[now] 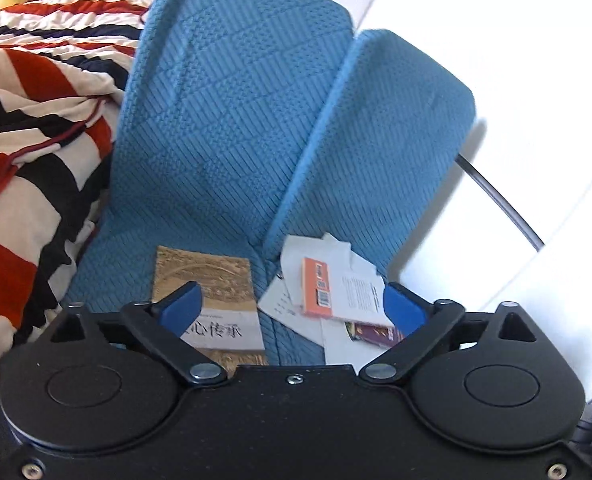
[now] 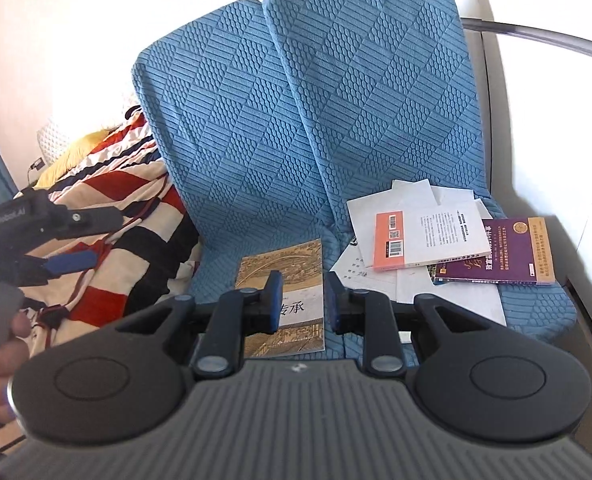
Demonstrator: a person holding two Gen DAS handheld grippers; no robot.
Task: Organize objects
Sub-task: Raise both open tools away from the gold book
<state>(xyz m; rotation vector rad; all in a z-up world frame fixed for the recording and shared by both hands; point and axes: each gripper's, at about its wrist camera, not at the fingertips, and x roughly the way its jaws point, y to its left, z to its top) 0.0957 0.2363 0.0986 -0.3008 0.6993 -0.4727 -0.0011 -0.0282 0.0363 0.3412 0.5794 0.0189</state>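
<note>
A tan book with a white title band (image 2: 285, 298) lies flat on the left blue seat cushion; it also shows in the left wrist view (image 1: 215, 300). On the right cushion lie loose white papers (image 2: 380, 212), an orange-and-white book (image 2: 424, 236) and a purple book (image 2: 504, 252). In the left wrist view the orange book (image 1: 317, 288) lies on the papers (image 1: 308, 252). My left gripper (image 1: 291, 304) is open wide above both cushions, empty. My right gripper (image 2: 304, 298) is open, its fingers over the tan book's right edge, holding nothing.
Two blue quilted back cushions (image 2: 296, 100) stand behind the seats. A red, black and cream striped blanket (image 2: 127, 216) is bunched to the left. A white wall and a dark cable (image 1: 496, 196) are to the right. The left gripper also shows at the left edge of the right wrist view (image 2: 55, 240).
</note>
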